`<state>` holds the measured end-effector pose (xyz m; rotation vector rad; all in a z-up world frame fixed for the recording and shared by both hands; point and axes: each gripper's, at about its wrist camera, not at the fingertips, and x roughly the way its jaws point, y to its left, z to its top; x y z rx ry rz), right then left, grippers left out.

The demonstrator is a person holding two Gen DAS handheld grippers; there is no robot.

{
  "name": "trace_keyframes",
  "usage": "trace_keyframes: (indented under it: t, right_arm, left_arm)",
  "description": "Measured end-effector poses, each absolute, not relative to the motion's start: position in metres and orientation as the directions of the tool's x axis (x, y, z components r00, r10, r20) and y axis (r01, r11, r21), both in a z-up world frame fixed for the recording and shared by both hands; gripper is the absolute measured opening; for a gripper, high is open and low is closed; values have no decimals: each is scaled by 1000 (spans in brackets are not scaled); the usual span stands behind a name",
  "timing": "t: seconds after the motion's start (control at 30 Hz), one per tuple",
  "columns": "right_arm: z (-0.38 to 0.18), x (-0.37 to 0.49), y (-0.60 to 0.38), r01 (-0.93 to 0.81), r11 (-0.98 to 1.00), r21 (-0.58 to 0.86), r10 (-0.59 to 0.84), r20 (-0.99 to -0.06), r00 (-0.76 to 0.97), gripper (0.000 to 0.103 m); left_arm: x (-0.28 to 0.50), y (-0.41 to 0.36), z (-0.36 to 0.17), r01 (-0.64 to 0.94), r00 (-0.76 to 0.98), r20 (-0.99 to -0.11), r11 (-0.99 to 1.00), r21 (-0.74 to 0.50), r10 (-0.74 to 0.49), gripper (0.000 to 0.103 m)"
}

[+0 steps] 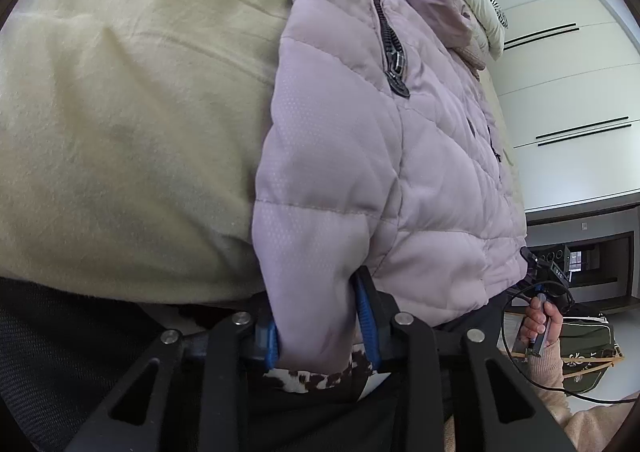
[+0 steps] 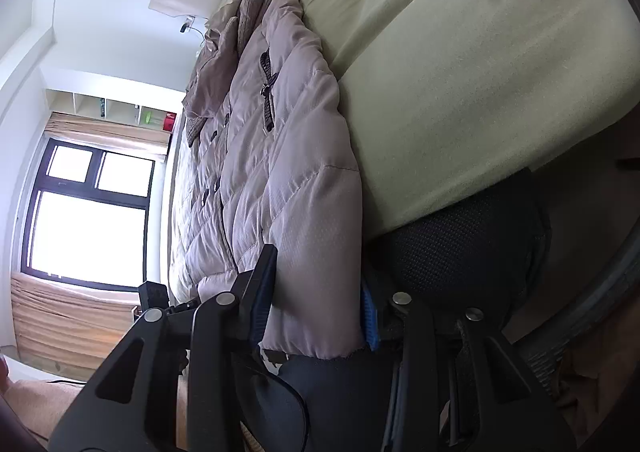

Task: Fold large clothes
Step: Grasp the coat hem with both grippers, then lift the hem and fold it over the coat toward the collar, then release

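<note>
Olive-beige fleece covers the bed (image 1: 120, 112), and on it the pale lilac quilted jacket (image 1: 360, 156) lies stretched lengthwise, its long axis running from the near hem away to the far hooded collar. Both tools sit at that near end, the left tool (image 1: 322, 326) clamped on the hem's left corner and the right tool (image 2: 316, 316) clamped on its right, each equally close. The jacket looks puffy and buttoned, with dark zipped pockets and a patterned lining at the hem.

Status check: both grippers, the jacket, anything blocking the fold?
Left gripper shut on jacket hem. Right gripper shut on hem too. Jacket flat on bed, zipped. Nothing in the way.
</note>
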<state>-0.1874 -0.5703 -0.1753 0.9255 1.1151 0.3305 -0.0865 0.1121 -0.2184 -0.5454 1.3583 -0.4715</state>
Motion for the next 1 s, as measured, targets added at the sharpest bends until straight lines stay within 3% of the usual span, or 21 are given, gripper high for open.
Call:
trace_keyframes:
  t: [0.23,0.37,0.6,1.0]
  right_arm:
    - [-172,-189,-566,180,639,748,633,-644,430,33]
    - [-166,-189,-561,169,693,701,591,-686,424,22]
    - [-157,-192,-553,147,742,655,544,-715,439,15]
    - [-93,-187,-535,30,787,617,499,-664,557,9]
  left_arm:
    - [-85,110,-215,11,158,-795,806,-592,-586,25]
    - [-84,108,-213,15,159,-800,812,-584,-579,21]
    - [-87,99,-204,29,174,-817,832,-554,-550,15]
    - [-89,100,-142,88,327,-785,844,-530,-527,8]
